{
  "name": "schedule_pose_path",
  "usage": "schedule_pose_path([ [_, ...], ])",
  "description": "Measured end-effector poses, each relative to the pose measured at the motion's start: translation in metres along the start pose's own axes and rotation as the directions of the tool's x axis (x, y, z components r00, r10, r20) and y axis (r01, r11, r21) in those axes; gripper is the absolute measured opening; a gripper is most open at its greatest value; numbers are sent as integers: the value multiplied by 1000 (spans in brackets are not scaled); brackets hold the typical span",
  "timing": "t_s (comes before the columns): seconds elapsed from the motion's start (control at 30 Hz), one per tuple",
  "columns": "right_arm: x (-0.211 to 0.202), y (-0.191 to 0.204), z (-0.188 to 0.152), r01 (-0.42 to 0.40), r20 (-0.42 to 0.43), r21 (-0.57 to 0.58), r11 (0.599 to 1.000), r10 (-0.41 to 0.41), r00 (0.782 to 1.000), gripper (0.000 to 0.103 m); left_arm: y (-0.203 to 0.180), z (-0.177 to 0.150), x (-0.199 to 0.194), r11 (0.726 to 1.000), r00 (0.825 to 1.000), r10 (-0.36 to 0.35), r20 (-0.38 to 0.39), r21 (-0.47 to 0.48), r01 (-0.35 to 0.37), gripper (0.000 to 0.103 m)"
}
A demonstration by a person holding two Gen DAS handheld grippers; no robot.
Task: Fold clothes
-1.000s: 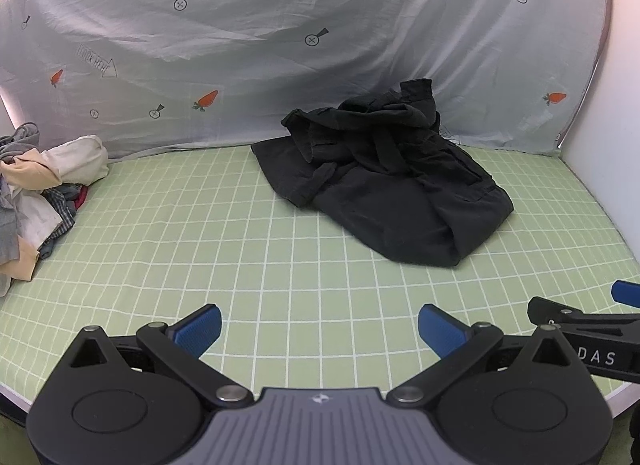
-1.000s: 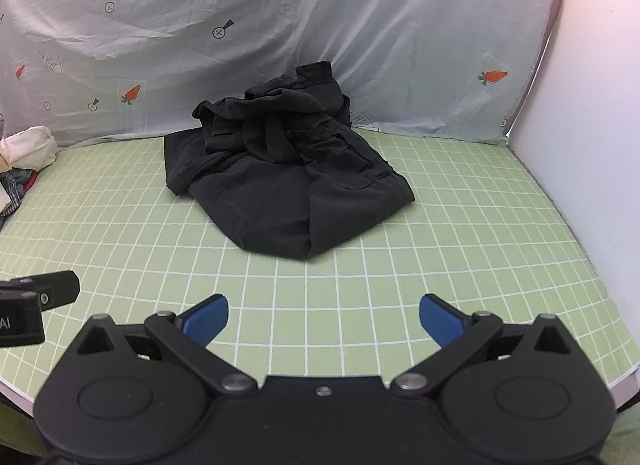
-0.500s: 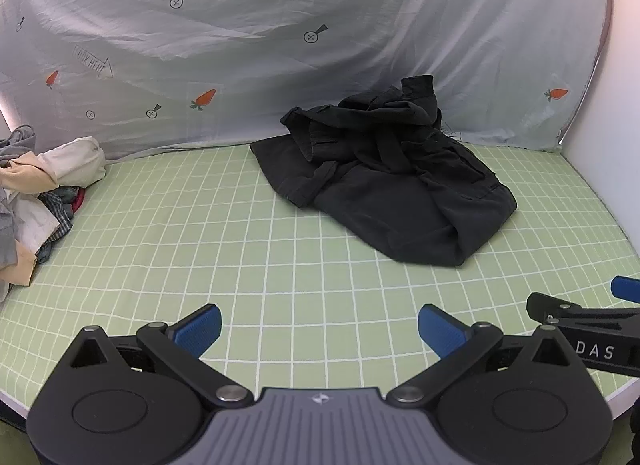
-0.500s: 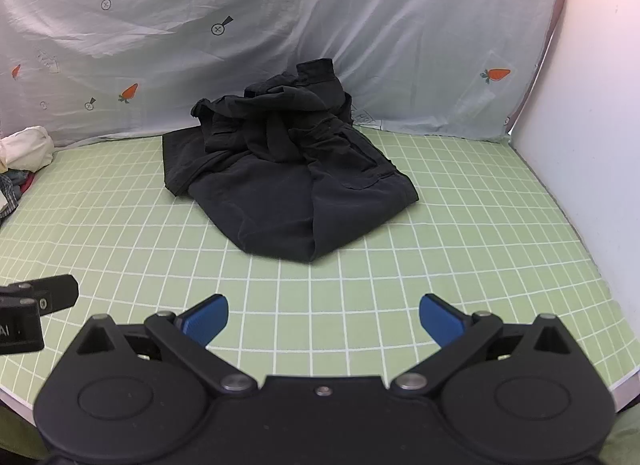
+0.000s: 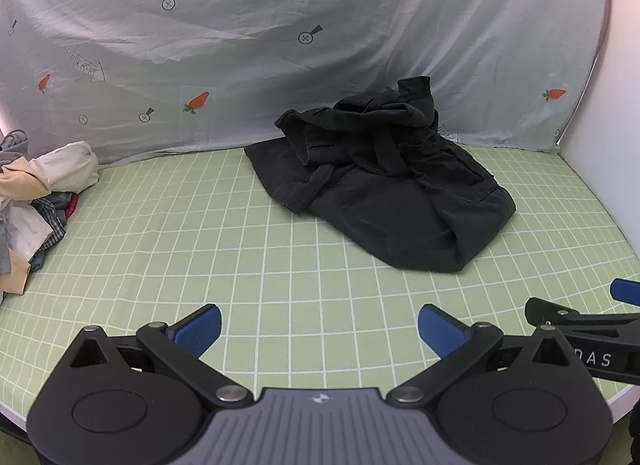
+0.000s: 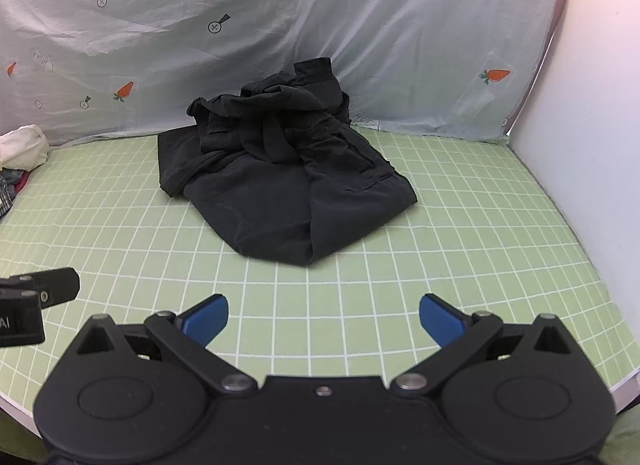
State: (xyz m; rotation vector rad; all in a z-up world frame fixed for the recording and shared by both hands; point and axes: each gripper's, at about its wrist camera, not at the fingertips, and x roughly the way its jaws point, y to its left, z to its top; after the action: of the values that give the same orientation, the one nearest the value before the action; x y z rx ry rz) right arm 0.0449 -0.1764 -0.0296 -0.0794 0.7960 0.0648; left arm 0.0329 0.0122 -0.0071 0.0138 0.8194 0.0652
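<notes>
Nearest, the left gripper hangs low over the front of the bench, blue fingers spread wide with nothing between them. The right gripper is beside it, likewise apart and empty; its tip shows at the right edge of the left view.

Over the last second both have eased a little toward the black garment: it sits slightly lower and larger in each view, and the pile of mixed clothes at the left slides toward the frame edge. The cloth itself has not shifted.

The garment lies mid-bench toward the back sheet, rumpled, bunched high at the rear with a flatter lobe toward the front. It is not folded. The drift looks like an approach, though neither gripper is near enough to grasp.
</notes>
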Motion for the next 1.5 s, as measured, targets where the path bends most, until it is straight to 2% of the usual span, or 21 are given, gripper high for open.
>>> schedule_pose_path([
  [0.63,9,-2,2,-2,-12,-6,1000,2,1000,103,-3,5,11,1000,1000,-2,-20,-3,2,103],
  [0.97,31,-14,10,-5,-15,46,999,6,1000,103,3,26,53,999,997,-33,-71,-34,30,103],
  [1.2,72,-20,30,-8,-31,79,997,11,999,103,7,41,84,997,993,-55,-107,-56,49,103],
  [1.3,98,-21,43,-8,-35,74,997,11,999,103,14,53,111,998,991,-36,-131,-56,29,103],
  [1.37,121,-20,55,-1,-33,47,999,3,999,103,19,63,131,998,989,-19,-144,-56,10,103],
  [1.5,172,-17,81,69,-5,-90,994,-70,998,103,32,85,179,997,981,-1,-193,-71,-13,103],
])
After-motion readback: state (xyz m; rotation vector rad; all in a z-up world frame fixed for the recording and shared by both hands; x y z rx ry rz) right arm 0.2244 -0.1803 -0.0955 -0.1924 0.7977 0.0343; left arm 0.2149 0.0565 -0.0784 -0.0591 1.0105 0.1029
